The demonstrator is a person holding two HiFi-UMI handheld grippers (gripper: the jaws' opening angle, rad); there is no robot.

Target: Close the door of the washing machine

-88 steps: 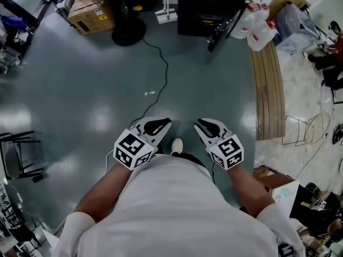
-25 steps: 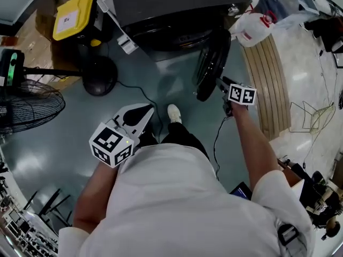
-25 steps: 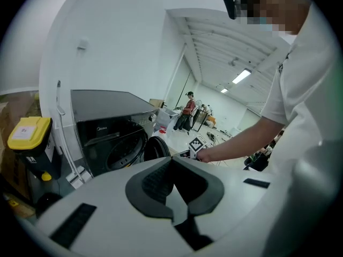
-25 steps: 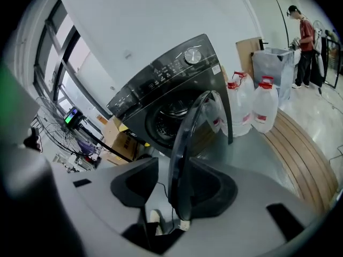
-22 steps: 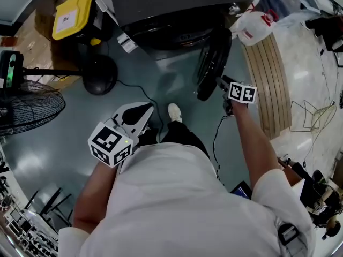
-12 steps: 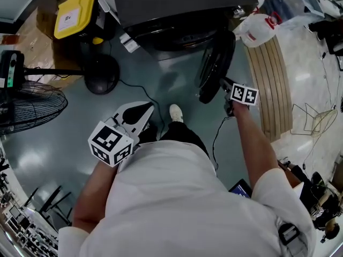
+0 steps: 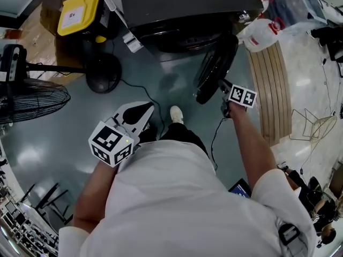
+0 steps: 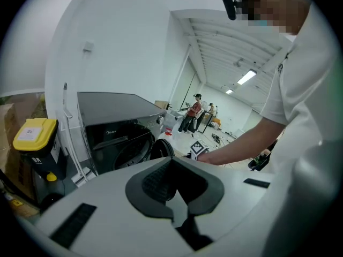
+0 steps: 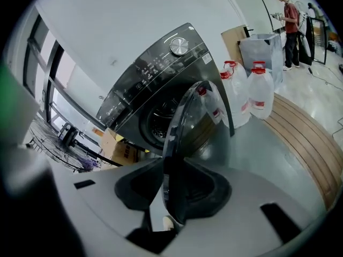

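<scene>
A dark front-loading washing machine (image 7: 182, 4) stands ahead with its round door (image 7: 214, 68) swung open to the right. My right gripper (image 7: 221, 85) reaches out to the door's lower edge. In the right gripper view the door's rim (image 9: 185, 122) runs straight between the jaws of the right gripper (image 9: 170, 197), which have just been closing on it and now clamp it. The left gripper (image 7: 144, 114) hangs near my waist, jaws together and empty, far from the door. From the left gripper view, the machine (image 8: 112, 122) and the open door (image 8: 161, 149) show beyond the left gripper (image 8: 177, 208).
A floor fan (image 7: 32, 98) and a yellow-lidded box (image 7: 77, 12) stand left of the machine. A black cable (image 7: 144, 98) crosses the floor by my shoe (image 7: 176, 114). Water jugs (image 7: 262, 33) and a slatted wooden platform (image 7: 273, 84) lie to the right. People (image 8: 194, 111) stand far off.
Seconds ago I stood farther back with both grippers at my waist. Over the last second the right gripper has stayed at the door's edge and the left has kept still.
</scene>
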